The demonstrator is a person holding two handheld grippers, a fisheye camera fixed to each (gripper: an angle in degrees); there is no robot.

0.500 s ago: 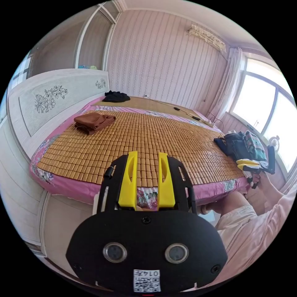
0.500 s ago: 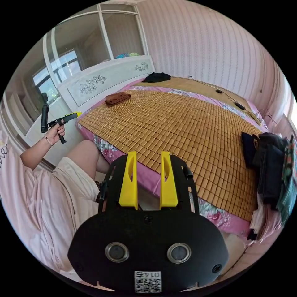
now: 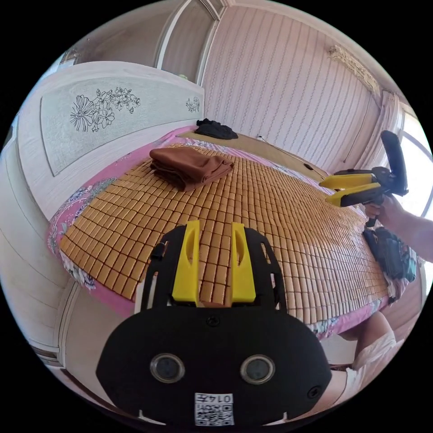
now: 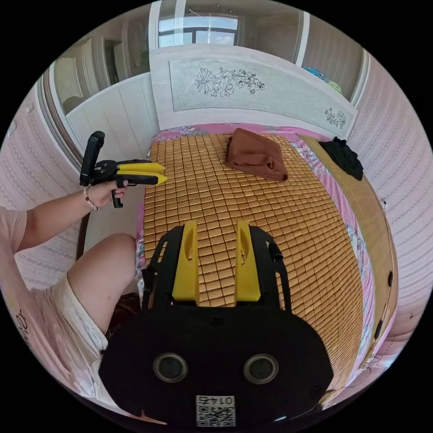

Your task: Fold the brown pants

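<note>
The brown pants (image 3: 187,167) lie folded in a compact stack on the bamboo mat (image 3: 270,212), near the headboard. In the right gripper view the brown pants (image 4: 257,155) sit at the far end of the mat (image 4: 270,234). My left gripper (image 3: 215,225) hovers over the mat's near edge, open, with nothing between its yellow jaws, well short of the pants. My right gripper (image 4: 216,224) is also open and empty above the mat. The right gripper (image 3: 327,193) shows in a hand over the bed's right side. The left gripper (image 4: 163,173) is held beside the bed's left edge.
A black garment (image 3: 215,130) lies on the far strip of the bed, also the black garment (image 4: 345,155). A white flower-patterned headboard (image 3: 112,108) stands behind the pants. A pile of dark clothes (image 3: 390,252) sits at the bed's right edge. The person's leg (image 4: 99,266) presses against the bedside.
Both cameras have swung toward the headboard end and over the mat, so the pants look nearer. The right gripper now hangs higher over the bed. Both stay open; the pants have not moved.
</note>
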